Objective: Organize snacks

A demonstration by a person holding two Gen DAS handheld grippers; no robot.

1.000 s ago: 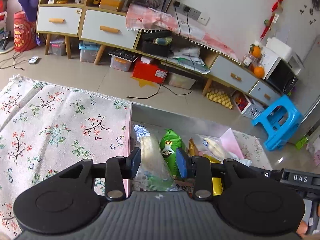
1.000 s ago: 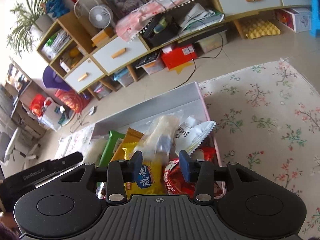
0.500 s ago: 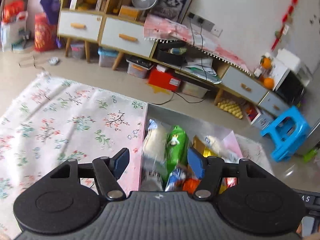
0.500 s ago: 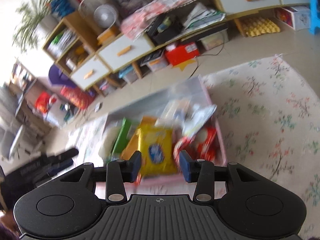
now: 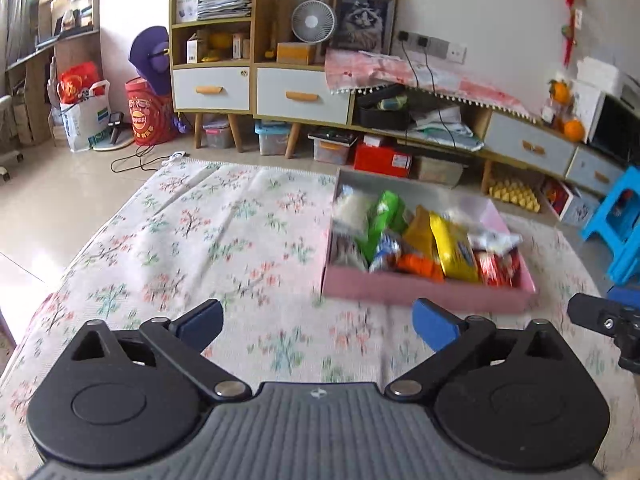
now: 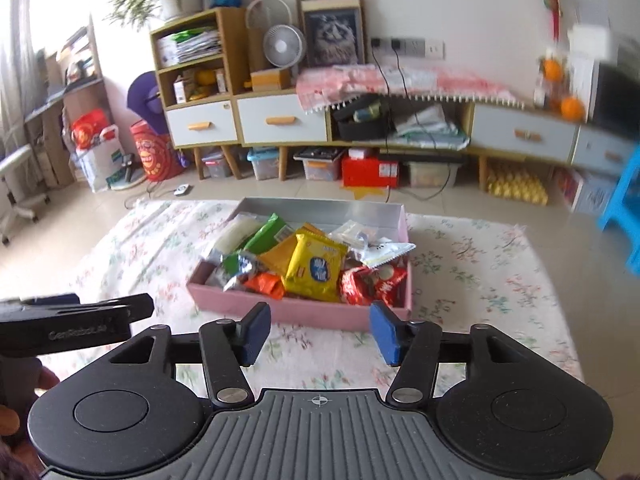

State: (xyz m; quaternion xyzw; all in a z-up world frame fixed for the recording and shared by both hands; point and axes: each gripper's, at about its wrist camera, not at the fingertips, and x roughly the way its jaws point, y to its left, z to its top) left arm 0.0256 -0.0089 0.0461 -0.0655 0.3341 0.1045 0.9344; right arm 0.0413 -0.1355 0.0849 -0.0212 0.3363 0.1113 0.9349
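A pink box (image 5: 424, 289) (image 6: 304, 312) full of snack packets sits on the floral cloth (image 5: 208, 240). Inside lie a yellow packet (image 6: 316, 266) (image 5: 454, 246), a green packet (image 5: 382, 216) (image 6: 266, 232), an orange one (image 6: 266, 283), red ones (image 6: 372, 284) and a white one (image 6: 386, 252). My left gripper (image 5: 318, 326) is open wide and empty, well back from the box's near wall. My right gripper (image 6: 318, 334) is open and empty, just short of the box's near wall.
The floral cloth (image 6: 472, 280) covers the table around the box. Beyond it are the tiled floor, wooden drawer cabinets (image 5: 256, 88), storage bins and a blue stool (image 5: 620, 220). The other gripper's body shows at the left edge of the right wrist view (image 6: 68, 320).
Both grippers have pulled back and up from over the box, and both have opened wider. The packets stay in the box.
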